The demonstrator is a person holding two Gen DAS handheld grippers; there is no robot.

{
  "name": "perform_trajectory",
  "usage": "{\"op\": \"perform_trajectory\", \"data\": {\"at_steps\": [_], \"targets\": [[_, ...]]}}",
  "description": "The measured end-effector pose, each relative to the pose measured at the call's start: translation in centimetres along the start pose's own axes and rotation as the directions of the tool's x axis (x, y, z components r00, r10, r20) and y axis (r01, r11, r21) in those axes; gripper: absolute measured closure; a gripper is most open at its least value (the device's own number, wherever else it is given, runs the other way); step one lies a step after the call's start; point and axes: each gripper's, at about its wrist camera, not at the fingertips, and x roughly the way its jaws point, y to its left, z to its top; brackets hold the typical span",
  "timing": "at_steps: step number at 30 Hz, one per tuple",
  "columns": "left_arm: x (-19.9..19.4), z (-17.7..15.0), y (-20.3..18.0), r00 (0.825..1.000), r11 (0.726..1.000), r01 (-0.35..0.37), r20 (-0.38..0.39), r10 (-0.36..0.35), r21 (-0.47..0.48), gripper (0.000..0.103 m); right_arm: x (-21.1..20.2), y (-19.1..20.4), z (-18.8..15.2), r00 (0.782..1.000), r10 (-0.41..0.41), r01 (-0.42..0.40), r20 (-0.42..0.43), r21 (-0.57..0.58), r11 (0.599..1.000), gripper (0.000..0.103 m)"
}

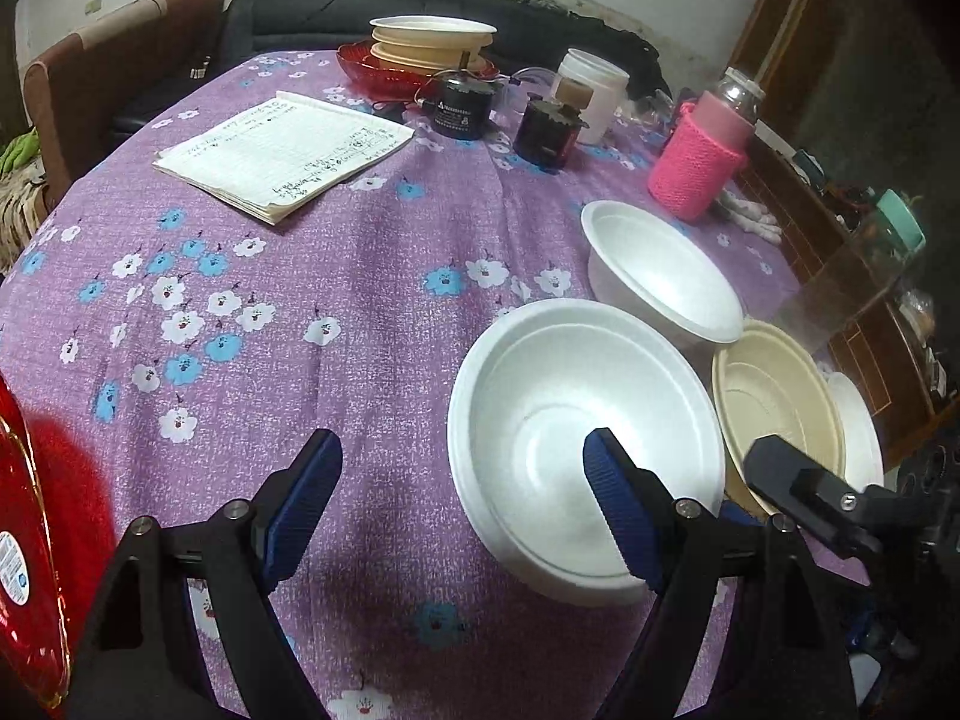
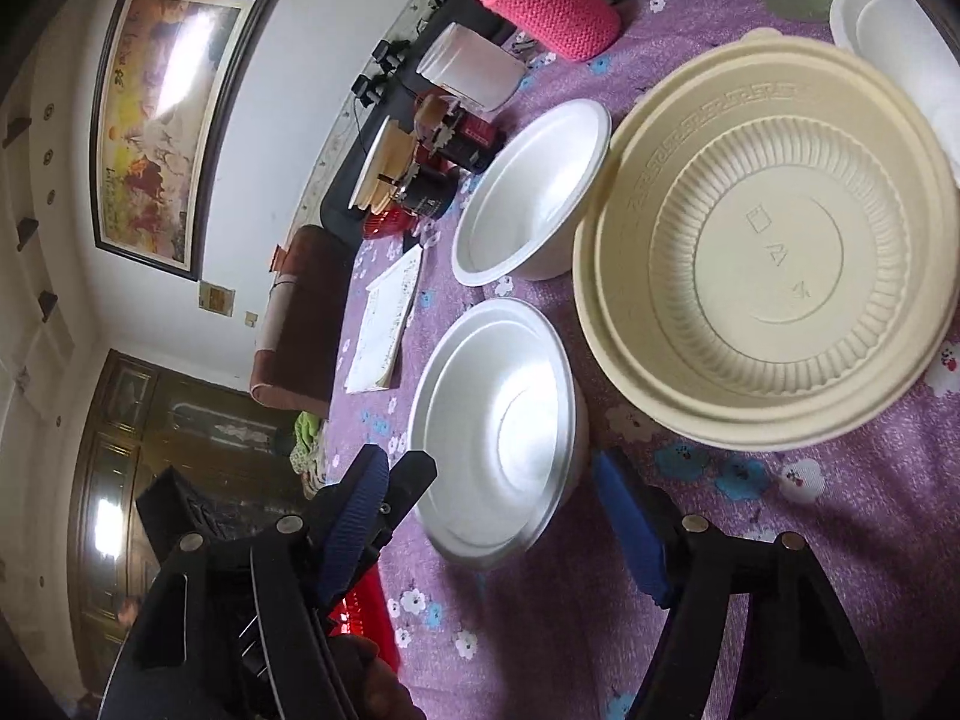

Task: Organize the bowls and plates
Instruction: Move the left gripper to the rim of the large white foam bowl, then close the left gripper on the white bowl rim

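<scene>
A white foam bowl (image 1: 588, 450) (image 2: 498, 420) sits near me on the purple flowered tablecloth (image 1: 300, 330). My left gripper (image 1: 462, 504) is open and straddles its left rim, one pad over the bowl's inside and the other above the cloth. My right gripper (image 2: 492, 522) is open just short of the same bowl's near rim, with nothing pressed between its pads. Behind stand a second white foam bowl (image 1: 660, 270) (image 2: 534, 192) and a cream plastic bowl (image 1: 774, 408) (image 2: 774, 252). Another white dish (image 1: 858, 426) (image 2: 900, 30) lies past the cream one.
A stack of cream and white plates (image 1: 432, 42) rests on a red dish (image 1: 360, 66) at the table's far side. A notebook (image 1: 282, 150), dark jars (image 1: 456, 108), a white tub (image 1: 591, 90) and a pink knitted bottle (image 1: 702, 156) stand around. A red plate (image 1: 24, 540) is at the left edge.
</scene>
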Motion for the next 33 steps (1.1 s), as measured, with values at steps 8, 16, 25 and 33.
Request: {"op": "perform_trajectory", "data": {"at_steps": [8, 16, 25, 33], "targets": [[0.9, 0.1, -0.1, 1.0, 1.0, -0.007, -0.003, 0.007, 0.003, 0.02, 1.0, -0.5, 0.2, 0.999, -0.033, 0.033, -0.005, 0.008, 0.999, 0.042], [2.0, -0.2, -0.6, 0.999, 1.0, -0.018, -0.035, 0.019, 0.024, 0.038, 1.4, -0.8, 0.3, 0.998, -0.06, 0.06, -0.007, 0.003, 0.998, 0.055], [2.9, -0.7, -0.5, 0.996, 0.999, -0.039, -0.078, 0.041, 0.033, 0.088, 2.0, -0.7, 0.0, 0.995, -0.097, 0.096, -0.025, -0.032, 0.995, 0.079], [2.3, -0.9, -0.7, 0.996, 0.996, -0.062, -0.057, 0.065, 0.058, 0.09, 2.1, -0.6, -0.5, 0.992, -0.126, 0.124, -0.028, -0.052, 0.991, 0.088]]}}
